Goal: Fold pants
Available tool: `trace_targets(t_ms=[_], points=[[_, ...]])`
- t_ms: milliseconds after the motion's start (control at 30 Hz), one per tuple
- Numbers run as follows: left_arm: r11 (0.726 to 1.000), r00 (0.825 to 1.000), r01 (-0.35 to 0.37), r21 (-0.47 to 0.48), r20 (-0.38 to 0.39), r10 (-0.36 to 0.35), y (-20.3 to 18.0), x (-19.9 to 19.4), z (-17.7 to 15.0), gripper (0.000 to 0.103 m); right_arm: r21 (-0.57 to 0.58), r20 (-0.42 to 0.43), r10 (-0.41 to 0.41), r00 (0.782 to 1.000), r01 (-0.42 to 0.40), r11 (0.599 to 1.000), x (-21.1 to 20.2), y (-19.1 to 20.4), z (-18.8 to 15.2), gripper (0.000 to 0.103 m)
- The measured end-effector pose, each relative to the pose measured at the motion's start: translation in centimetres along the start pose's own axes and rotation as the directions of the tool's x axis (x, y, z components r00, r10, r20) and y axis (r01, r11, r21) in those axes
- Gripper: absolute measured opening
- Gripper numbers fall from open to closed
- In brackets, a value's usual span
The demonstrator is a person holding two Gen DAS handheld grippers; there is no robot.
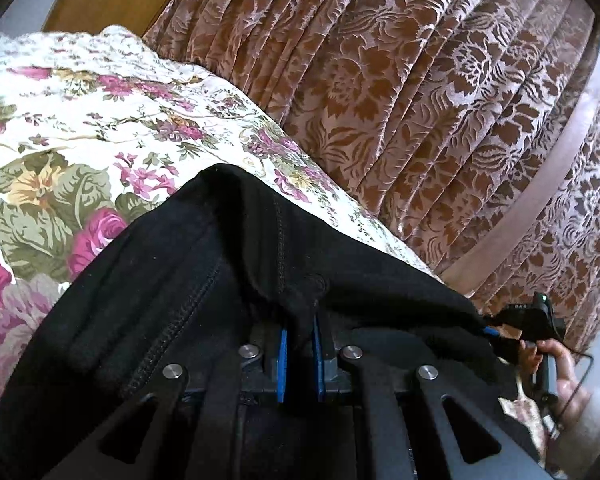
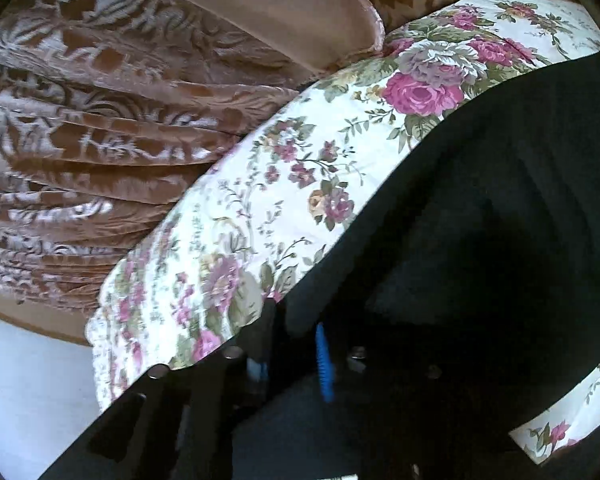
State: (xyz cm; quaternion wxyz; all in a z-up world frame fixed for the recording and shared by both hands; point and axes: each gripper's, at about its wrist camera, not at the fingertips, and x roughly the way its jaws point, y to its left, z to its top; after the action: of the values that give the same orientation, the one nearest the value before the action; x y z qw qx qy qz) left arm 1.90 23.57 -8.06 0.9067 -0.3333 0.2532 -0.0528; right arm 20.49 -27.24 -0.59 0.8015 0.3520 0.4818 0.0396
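Keep the black pants (image 1: 228, 280) taut between both tongs and level as you carry the held edge over; they lie on the floral bedspread (image 1: 80, 120) near its curtain-side edge. Thick, dark, seamed fabric. Left tongs (image 1: 300, 344) pinch a bunched fold; right tongs (image 2: 296, 344) close on the pants' edge.

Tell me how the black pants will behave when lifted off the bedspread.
Probably floppy: the pants sag in soft folds around the left gripper, which pinches a bunch of cloth. Likely fairly heavy for a garment, since the knit looks thick with a bulky seam. Probably not slippery: the matte fabric drapes over the bedspread, so it may drag rather than slide.
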Motion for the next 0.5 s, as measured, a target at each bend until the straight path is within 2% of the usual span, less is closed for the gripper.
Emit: trace_targets(t_ms=[133,233,367,500], points=[[0.997,0.999,0.035,-0.073,-0.007,-0.036,0.4,-1.1,1.5,0.010,-0.032,0.036,0.067,0.997,-0.066,0.997,-3.0,0.7,-0.5,0.012],[0.994,0.996,0.071,-0.083,0.061,-0.066,-0.2,-3.1,3.1,0.010,-0.100,0.058,0.120,0.991,-0.113,0.988,-5.8,1.7,-1.6,0.012],[0.993,0.985,0.105,-0.050,0.141,-0.097,-1.5,-6.4,4.7,0.010,-0.247,0.122,0.177,0.977,-0.143,0.958,-10.1,2.1,-5.6,0.012],[0.995,0.983,0.100,-0.028,0.155,-0.095,-1.5,-8.9,5.1,0.010,-0.322,0.158,0.228,0.961,-0.168,0.932,-13.1,0.8,-10.8,0.012]])
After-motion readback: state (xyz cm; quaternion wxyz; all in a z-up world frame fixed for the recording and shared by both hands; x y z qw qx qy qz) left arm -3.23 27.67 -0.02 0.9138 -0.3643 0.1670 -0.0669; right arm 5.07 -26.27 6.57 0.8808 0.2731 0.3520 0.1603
